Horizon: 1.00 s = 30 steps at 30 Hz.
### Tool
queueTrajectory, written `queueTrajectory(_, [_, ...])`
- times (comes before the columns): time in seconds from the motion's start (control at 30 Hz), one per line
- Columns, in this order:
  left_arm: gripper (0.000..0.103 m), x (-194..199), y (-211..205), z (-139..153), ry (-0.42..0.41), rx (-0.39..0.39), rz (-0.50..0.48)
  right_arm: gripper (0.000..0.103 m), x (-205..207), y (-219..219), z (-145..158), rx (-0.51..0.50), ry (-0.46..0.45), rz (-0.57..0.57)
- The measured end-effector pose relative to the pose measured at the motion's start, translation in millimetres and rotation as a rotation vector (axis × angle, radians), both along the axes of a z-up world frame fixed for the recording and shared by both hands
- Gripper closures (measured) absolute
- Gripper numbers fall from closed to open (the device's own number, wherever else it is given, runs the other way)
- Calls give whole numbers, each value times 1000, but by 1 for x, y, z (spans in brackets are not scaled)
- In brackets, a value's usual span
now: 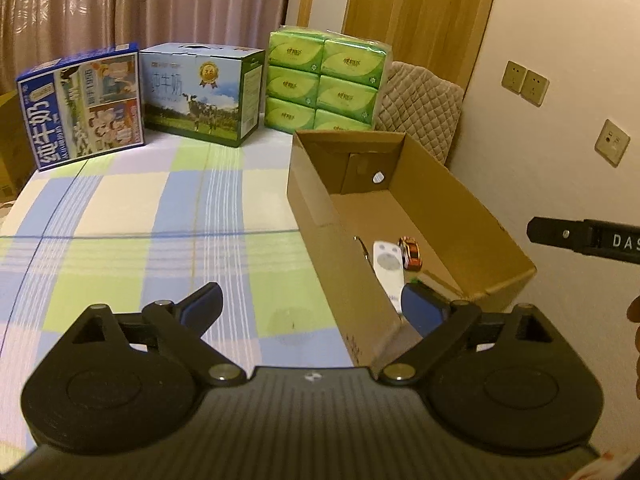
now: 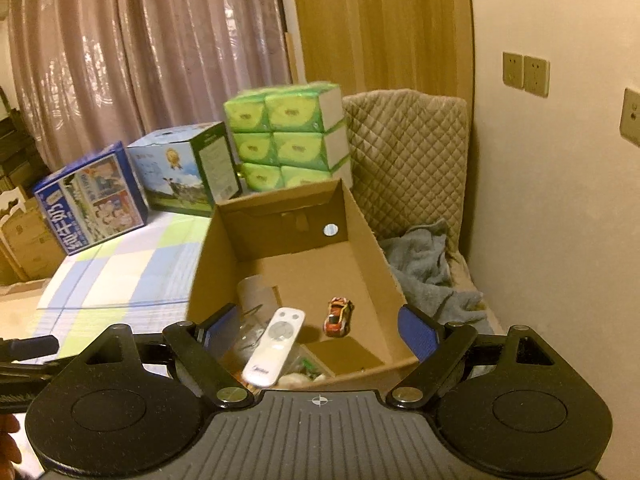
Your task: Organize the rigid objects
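Observation:
An open cardboard box stands on the checked cloth at the right. Inside it lie a white remote control and a small orange toy car. The right wrist view also shows a clear plastic item and a cardboard tube in the box. My left gripper is open and holds nothing, straddling the box's near left wall. My right gripper is open above the box's near end, with nothing pressed between its pads. Its tip shows at the right edge of the left wrist view.
Two milk cartons and a stack of green tissue packs stand at the back of the table. A quilted chair with a grey towel sits right of the box, by the wall.

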<state>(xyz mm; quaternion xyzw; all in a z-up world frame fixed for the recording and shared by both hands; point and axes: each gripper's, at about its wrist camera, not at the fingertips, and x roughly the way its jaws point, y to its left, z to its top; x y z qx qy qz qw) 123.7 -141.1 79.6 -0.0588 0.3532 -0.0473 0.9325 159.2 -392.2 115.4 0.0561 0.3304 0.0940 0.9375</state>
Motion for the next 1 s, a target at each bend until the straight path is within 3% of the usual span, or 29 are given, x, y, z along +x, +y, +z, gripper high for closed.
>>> queueTrajectory(0.4, [9, -61, -6, 2, 39, 10, 57, 20, -68, 21, -4, -109, 5, 51])
queueTrajectory(1.0, [9, -104, -8, -8, 70, 43, 103, 20, -130, 26, -25, -88, 54, 64])
